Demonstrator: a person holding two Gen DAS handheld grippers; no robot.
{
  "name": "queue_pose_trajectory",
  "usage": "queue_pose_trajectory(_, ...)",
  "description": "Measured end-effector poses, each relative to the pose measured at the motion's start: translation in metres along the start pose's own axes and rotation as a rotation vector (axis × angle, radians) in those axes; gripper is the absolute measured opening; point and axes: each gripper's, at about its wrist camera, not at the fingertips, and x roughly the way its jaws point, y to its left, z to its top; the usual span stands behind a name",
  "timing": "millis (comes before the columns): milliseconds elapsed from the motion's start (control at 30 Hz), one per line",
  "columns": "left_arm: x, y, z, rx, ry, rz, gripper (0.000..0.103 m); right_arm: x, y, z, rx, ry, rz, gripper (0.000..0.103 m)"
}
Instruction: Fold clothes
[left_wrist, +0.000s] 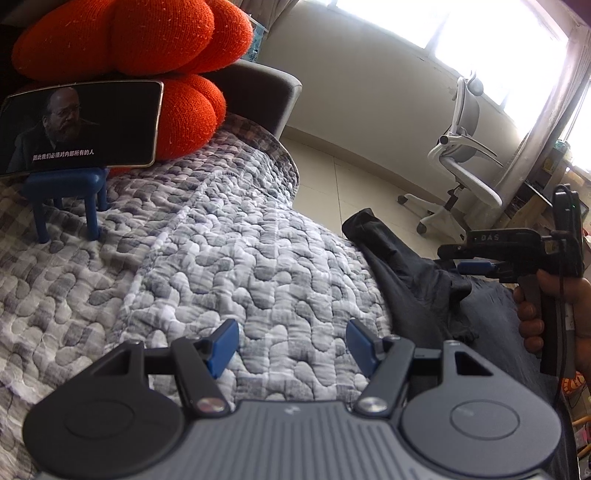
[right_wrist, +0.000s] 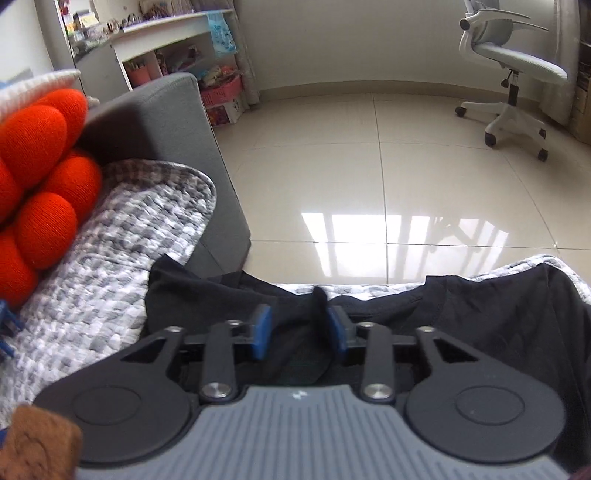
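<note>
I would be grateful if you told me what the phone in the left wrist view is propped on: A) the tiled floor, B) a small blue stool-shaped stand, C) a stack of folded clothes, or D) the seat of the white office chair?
B: the phone sits on a small blue stool-shaped stand that rests on the grey patterned quilt, in front of the orange cushion.

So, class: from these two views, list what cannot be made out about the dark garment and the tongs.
- Dark garment, right wrist view: near part hidden under the right tongs; its type is unclear.
- Same garment, left wrist view: far end cut off by the person's hand.
- Right tongs: whether the raised fold touches a pad is unclear.
</note>
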Motion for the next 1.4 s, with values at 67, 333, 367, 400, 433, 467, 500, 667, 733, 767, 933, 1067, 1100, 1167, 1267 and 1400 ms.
queue_pose_trajectory(67,-0.001,0.001,0.002,-0.002,-0.004,-0.004,0.065,-0.011,-0.003,-0.002,0.01,-0.008,0.029,0.056)
queue_pose_trajectory(333,0.002,-0.002,0.004,-0.013,-0.005,-0.014,0.065,-0.024,-0.002,-0.037,-0.015,0.105,0.094,0.044)
queue_pose_trajectory(367,0.002,-0.003,0.004,-0.012,-0.003,-0.014,0.065,-0.024,0.003,-0.042,-0.046,0.11,0.077,0.023)
queue_pose_trajectory(400,0.002,-0.004,0.003,-0.011,-0.002,-0.013,0.065,-0.024,0.008,-0.045,-0.084,0.103,0.043,0.008)
queue_pose_trajectory(433,0.002,-0.006,0.003,-0.009,-0.001,-0.013,0.065,-0.026,0.012,-0.047,-0.113,0.094,0.019,0.007)
queue_pose_trajectory(467,0.002,-0.007,0.003,-0.005,-0.003,-0.013,0.065,-0.031,0.014,-0.047,-0.118,0.079,0.021,0.001)
queue_pose_trajectory(500,0.001,-0.008,0.003,-0.001,-0.006,-0.013,0.065,-0.037,0.016,-0.046,-0.123,0.065,0.023,0.001)
queue_pose_trajectory(667,0.001,-0.01,0.003,0.003,-0.004,-0.014,0.065,-0.068,0.006,-0.044,-0.049,-0.013,0.018,0.001)
queue_pose_trajectory(733,0.002,-0.011,0.002,0.003,-0.002,-0.014,0.065,-0.065,0.006,-0.051,-0.071,0.016,0.0,0.001)
queue_pose_trajectory(767,0.002,-0.011,0.002,0.003,-0.001,-0.014,0.065,-0.061,0.004,-0.054,-0.069,0.032,-0.01,0.002)
queue_pose_trajectory(933,0.002,-0.012,0.0,0.013,0.002,-0.01,0.065,-0.062,-0.01,-0.058,0.026,0.003,0.016,0.013)
queue_pose_trajectory(1067,0.002,-0.015,-0.002,0.013,0.006,-0.018,0.065,-0.053,-0.006,-0.062,0.032,0.07,0.088,0.048)
queue_pose_trajectory(1100,0.002,-0.016,-0.002,0.016,0.006,-0.02,0.065,-0.05,0.0,-0.064,0.002,0.078,0.081,0.047)
queue_pose_trajectory(1167,0.001,-0.019,-0.003,0.024,0.004,-0.024,0.065,-0.047,0.008,-0.066,-0.046,0.079,0.045,0.003)
queue_pose_trajectory(1267,-0.002,-0.02,-0.002,0.035,-0.001,-0.028,0.065,-0.059,0.012,-0.064,-0.051,0.034,0.032,0.003)
queue_pose_trajectory(1400,0.001,-0.019,-0.002,0.036,0.007,-0.022,0.066,-0.082,0.001,-0.06,0.014,-0.019,0.029,0.002)
